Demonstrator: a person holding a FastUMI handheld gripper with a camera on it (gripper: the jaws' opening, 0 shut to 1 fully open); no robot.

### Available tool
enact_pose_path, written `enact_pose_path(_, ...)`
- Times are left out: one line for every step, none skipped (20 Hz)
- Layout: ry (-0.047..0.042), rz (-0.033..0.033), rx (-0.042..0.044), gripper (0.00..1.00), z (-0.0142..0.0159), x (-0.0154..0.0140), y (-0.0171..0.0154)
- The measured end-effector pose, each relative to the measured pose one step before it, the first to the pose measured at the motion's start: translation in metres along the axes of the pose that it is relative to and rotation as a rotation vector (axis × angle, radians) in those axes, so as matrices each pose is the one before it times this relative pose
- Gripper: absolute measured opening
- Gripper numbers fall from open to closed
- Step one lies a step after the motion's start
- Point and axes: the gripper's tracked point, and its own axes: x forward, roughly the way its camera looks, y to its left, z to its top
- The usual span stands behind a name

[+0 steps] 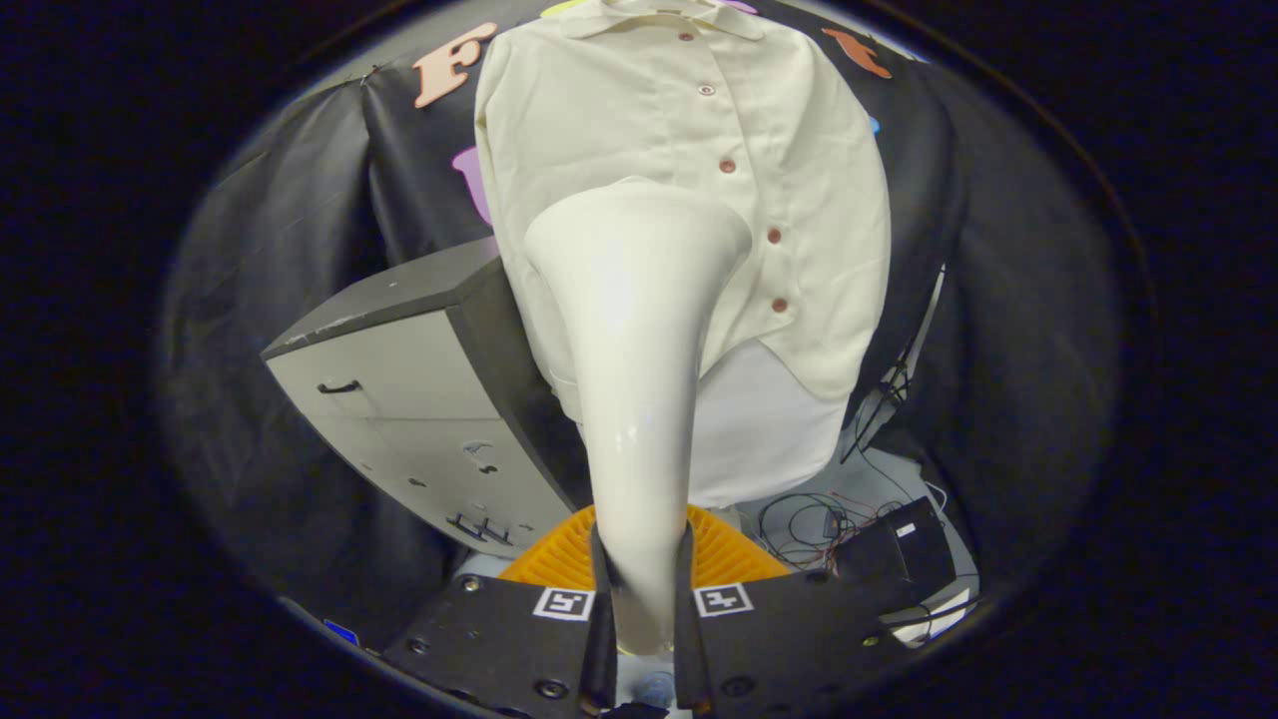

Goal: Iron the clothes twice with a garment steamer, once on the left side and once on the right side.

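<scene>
Gripper view: fingers [640, 589] clamping steamer [639, 330], head at shirt [799, 200] front.

No readable text, brand or number; only two square coded markers [564, 603] on tool [642, 599] body.

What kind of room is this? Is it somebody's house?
Probably not a home: it looks like a test booth. Black cloth walls it in, loose wires trail on the floor, and a shirt hangs for steaming. The gripper is shut on the steamer.
</scene>
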Motion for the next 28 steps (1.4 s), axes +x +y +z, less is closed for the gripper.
enact_pose_path(-0.01893, 0.00038, 0.00184, 0.22, 0.00763, -0.00419, 0.00901)
enact_pose_path(-0.01339, 0.00208, 0.00277, 0.22, 0.00626, -0.00330, 0.00584)
enact_pose_path(-0.01930, -0.00072, 0.00226, 0.22, 0.00756, -0.00689, 0.00988)
enact_pose_path(-0.02175, -0.00087, 0.00445, 0.22, 0.00808, -0.00632, 0.00918)
enact_pose_path(-0.02156, 0.00241, 0.00326, 0.22, 0.00829, -0.00736, 0.00909)
enact_pose_path(-0.02074, -0.00032, -0.00309, 0.22, 0.00861, -0.00786, 0.00756)
enact_pose_path(-0.02167, -0.00236, -0.00589, 0.22, 0.00769, -0.00715, 0.00727)
enact_pose_path(-0.02576, -0.00256, -0.00434, 0.22, 0.00817, -0.00753, 0.00801)
enact_pose_path(-0.02622, -0.00215, -0.00445, 0.22, 0.00957, -0.00777, 0.00716)
enact_pose_path(-0.02685, -0.00352, -0.00480, 0.22, 0.00901, -0.00802, 0.00688)
enact_pose_path(-0.02688, -0.00245, -0.00458, 0.22, 0.00846, -0.00884, 0.00715)
enact_pose_path(-0.02287, 0.00054, -0.00617, 0.22, 0.00780, -0.00790, 0.00696)
enact_pose_path(-0.02406, -0.00252, -0.00620, 0.22, 0.00708, -0.00908, 0.00687)
enact_pose_path(-0.02601, -0.00526, -0.02041, 0.22, 0.00701, -0.00863, 0.00492)
enact_pose_path(-0.02461, -0.00537, -0.01590, 0.22, 0.00679, -0.00940, 0.00551)
enact_pose_path(-0.02873, -0.00700, -0.01666, 0.22, 0.00746, -0.00950, 0.00590)
enact_pose_path(-0.02300, -0.00499, -0.00825, 0.22, 0.00614, -0.00800, 0.00466)
enact_pose_path(-0.02466, -0.00323, -0.00177, 0.22, 0.00703, -0.00875, 0.00438)
enact_pose_path(-0.02944, -0.00170, -0.00364, 0.22, 0.00707, -0.00852, 0.00443)
enact_pose_path(-0.01878, -0.00744, 0.00204, 0.22, 0.00537, -0.00836, 0.00295)
enact_pose_path(-0.01916, -0.00438, -0.00057, 0.22, 0.00269, -0.00817, 0.00242)
enact_pose_path(-0.01641, -0.00325, 0.00130, 0.22, 0.00321, -0.00761, 0.00208)
enact_pose_path(-0.01826, -0.00134, 0.00109, 0.22, 0.00261, -0.00809, 0.00311)
enact_pose_path(-0.01419, -0.00262, 0.00721, 0.22, 0.00198, -0.00702, 0.00152)
enact_pose_path(-0.01390, -0.00272, 0.00835, 0.22, 0.00027, -0.00855, 0.00244)
enact_pose_path(-0.00952, -0.00030, 0.00519, 0.22, -0.00047, -0.00657, 0.00148)
enact_pose_path(-0.00145, -0.00559, 0.00424, 0.22, -0.00549, -0.00846, 0.00086)
enact_pose_path(-0.00313, -0.00783, 0.00094, 0.22, -0.00389, -0.00712, -0.00091)
